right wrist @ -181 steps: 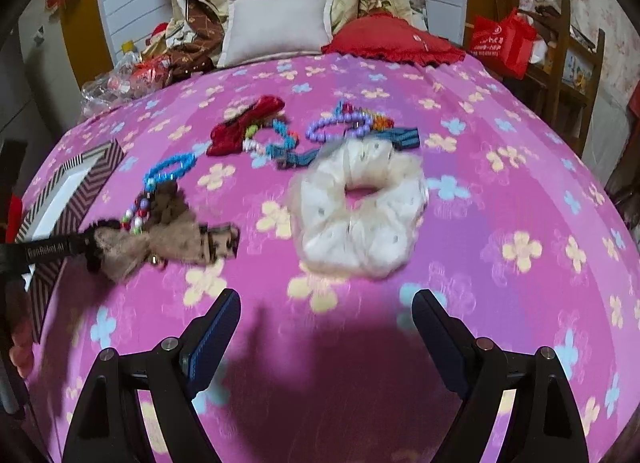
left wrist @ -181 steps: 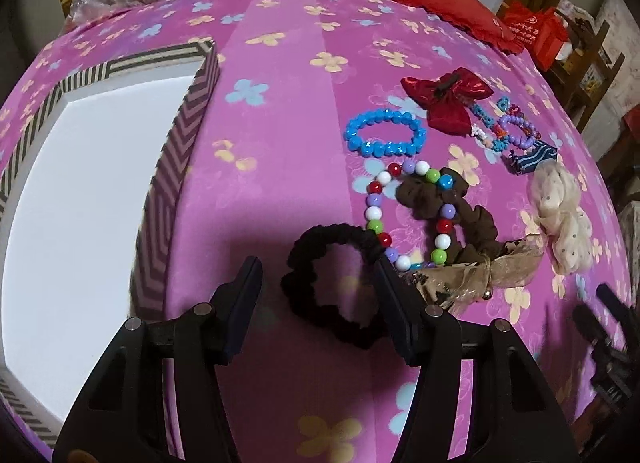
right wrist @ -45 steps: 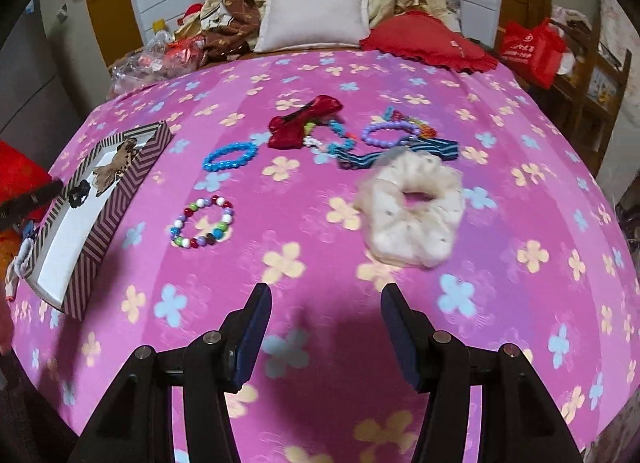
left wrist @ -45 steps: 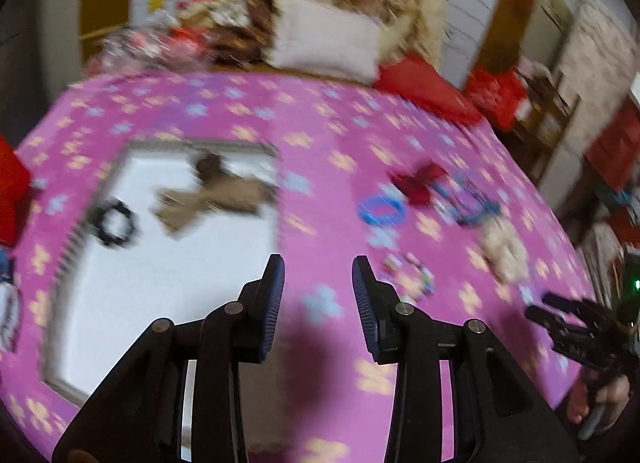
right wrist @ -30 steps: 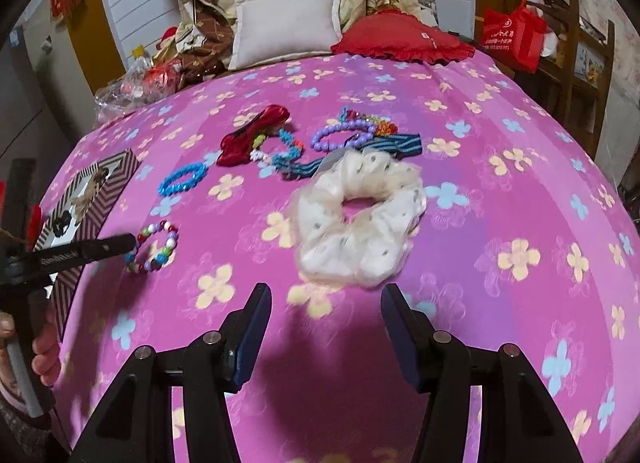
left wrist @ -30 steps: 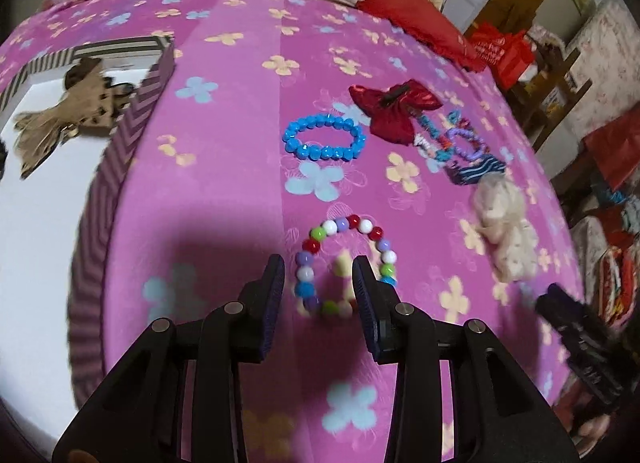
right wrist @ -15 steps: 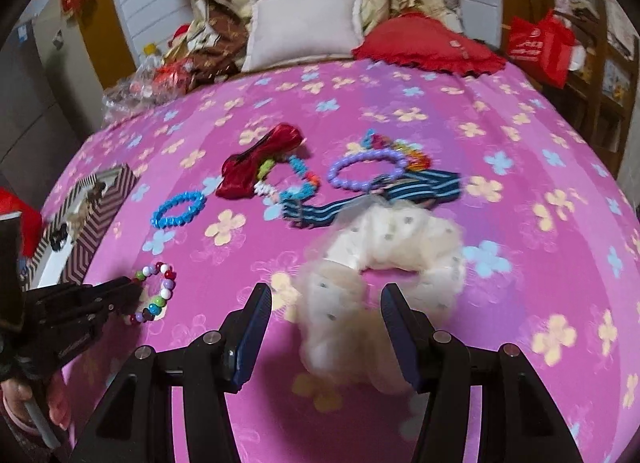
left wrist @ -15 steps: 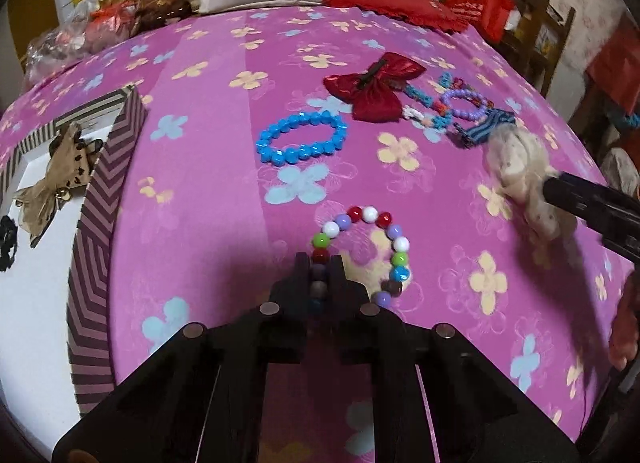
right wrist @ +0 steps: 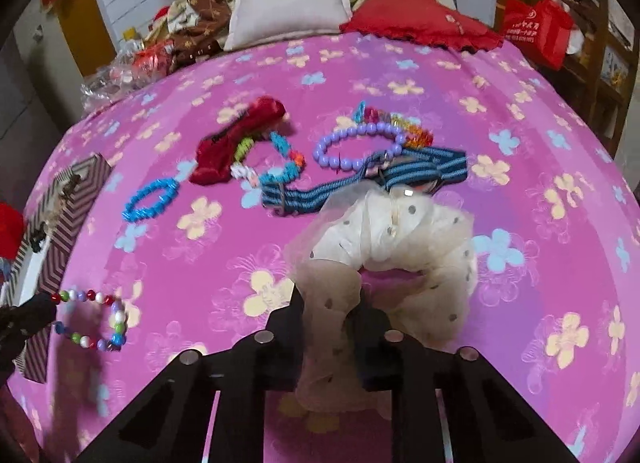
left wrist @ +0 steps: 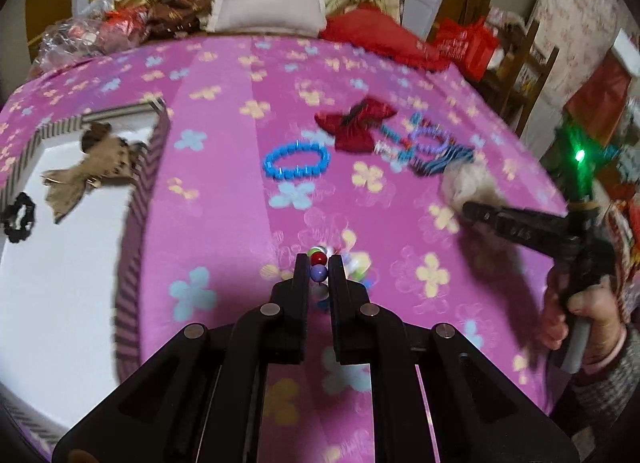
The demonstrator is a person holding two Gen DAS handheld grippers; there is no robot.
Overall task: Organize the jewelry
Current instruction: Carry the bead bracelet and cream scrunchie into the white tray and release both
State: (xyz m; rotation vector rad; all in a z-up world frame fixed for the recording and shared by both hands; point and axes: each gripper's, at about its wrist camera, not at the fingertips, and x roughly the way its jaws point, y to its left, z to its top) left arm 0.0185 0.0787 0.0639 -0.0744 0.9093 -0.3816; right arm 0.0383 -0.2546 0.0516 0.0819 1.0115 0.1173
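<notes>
Flowered pink bed [right wrist: 520, 143] bears a blue bracelet [right wrist: 150, 199], red bow [right wrist: 236, 143], striped box [left wrist: 138, 199].

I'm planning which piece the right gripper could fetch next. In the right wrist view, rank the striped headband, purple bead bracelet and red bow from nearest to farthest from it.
1. Striped headband: just beyond the cream scrunchie clamped in the right gripper.
2. Purple bead bracelet: behind the headband.
3. Red bow: farthest, off to the left.
</notes>
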